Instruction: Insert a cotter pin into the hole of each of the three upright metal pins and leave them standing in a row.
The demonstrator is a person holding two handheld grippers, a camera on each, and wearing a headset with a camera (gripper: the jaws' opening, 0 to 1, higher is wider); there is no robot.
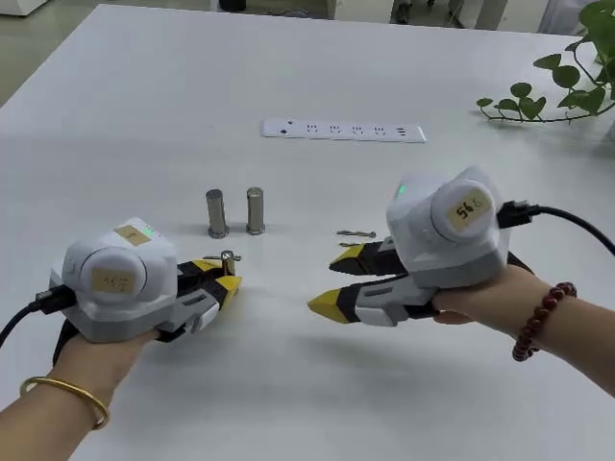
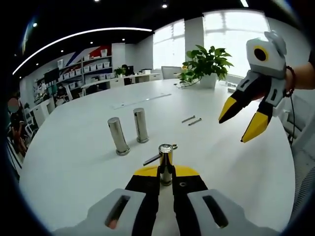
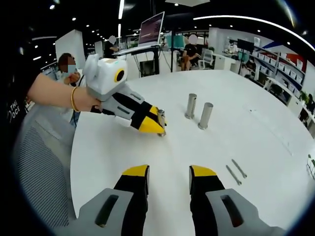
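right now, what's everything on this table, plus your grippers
table: one, white
standing metal pins: two, silver, upright side by side mid-table
held metal pin: one, silver, upright in the left gripper
inserted cotter pin: one, grey, through the held metal pin
loose cotter pins: two, grey, lying by the right gripper
power strip: one, white, far side
plant: one, green, far right corner
left gripper: shut on the held metal pin
right gripper: open, empty

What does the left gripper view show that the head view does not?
Left gripper view: plant pot, windows, wall shelves. Head view: gold bangle, hand holding the left gripper. Both: that gripper shut on a metal pin with a cotter pin through it, two free metal pins, two loose cotter pins, open right gripper.
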